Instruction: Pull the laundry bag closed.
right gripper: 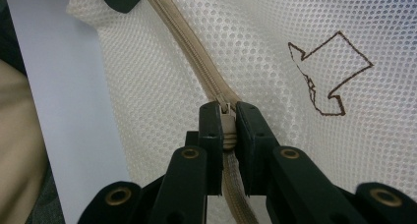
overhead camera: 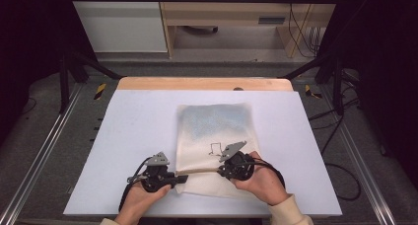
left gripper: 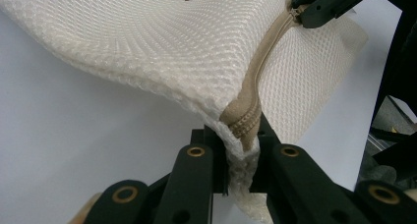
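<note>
A cream mesh zip bag (overhead camera: 215, 131) lies flat on the white table, with a brown arrow outline (right gripper: 328, 75) drawn on it. Its beige zipper (overhead camera: 199, 170) runs along the near edge. My left gripper (overhead camera: 180, 178) is shut on the bag's left end at the zipper's end (left gripper: 242, 128). My right gripper (overhead camera: 221, 171) is shut on the zipper pull (right gripper: 225, 117), partway along the zipper (right gripper: 192, 47). In the left gripper view the right gripper's jaws (left gripper: 314, 10) hold the pull at the top right. The bag's near edge is lifted slightly between the two grippers.
The white table top (overhead camera: 133, 136) has a wooden strip along its far edge (overhead camera: 204, 83). Metal rails (overhead camera: 44, 151) flank the table. Cables (overhead camera: 340, 180) lie on the floor at the right. Wooden furniture (overhead camera: 236, 18) stands beyond the table.
</note>
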Motion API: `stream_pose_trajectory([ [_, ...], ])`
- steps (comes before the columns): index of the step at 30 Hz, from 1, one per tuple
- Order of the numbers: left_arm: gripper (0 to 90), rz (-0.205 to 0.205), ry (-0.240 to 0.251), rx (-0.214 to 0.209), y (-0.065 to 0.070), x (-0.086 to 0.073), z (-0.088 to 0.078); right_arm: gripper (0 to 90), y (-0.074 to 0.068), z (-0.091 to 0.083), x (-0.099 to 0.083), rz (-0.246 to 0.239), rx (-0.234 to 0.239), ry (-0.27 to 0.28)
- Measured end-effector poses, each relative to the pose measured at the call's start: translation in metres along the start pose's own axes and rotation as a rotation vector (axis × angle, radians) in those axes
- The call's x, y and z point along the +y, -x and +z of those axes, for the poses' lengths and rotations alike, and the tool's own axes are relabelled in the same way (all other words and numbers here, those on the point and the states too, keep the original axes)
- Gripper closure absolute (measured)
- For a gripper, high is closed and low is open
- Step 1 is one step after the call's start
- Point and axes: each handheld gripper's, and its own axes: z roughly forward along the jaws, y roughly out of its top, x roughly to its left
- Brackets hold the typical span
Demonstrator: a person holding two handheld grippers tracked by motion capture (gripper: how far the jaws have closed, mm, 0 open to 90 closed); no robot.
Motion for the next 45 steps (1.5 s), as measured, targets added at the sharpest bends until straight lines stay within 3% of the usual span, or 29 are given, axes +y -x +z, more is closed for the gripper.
stream_pose_trajectory([
  [19,83.0,0.002,0.001,-0.001,0.001,0.0,0.0,82.2,0.003,-0.006,-0.009,0.026,-0.018,0.0],
  [45,82.9,0.008,-0.002,-0.002,0.001,0.001,0.0,82.2,0.005,-0.009,-0.013,0.026,-0.031,0.002],
])
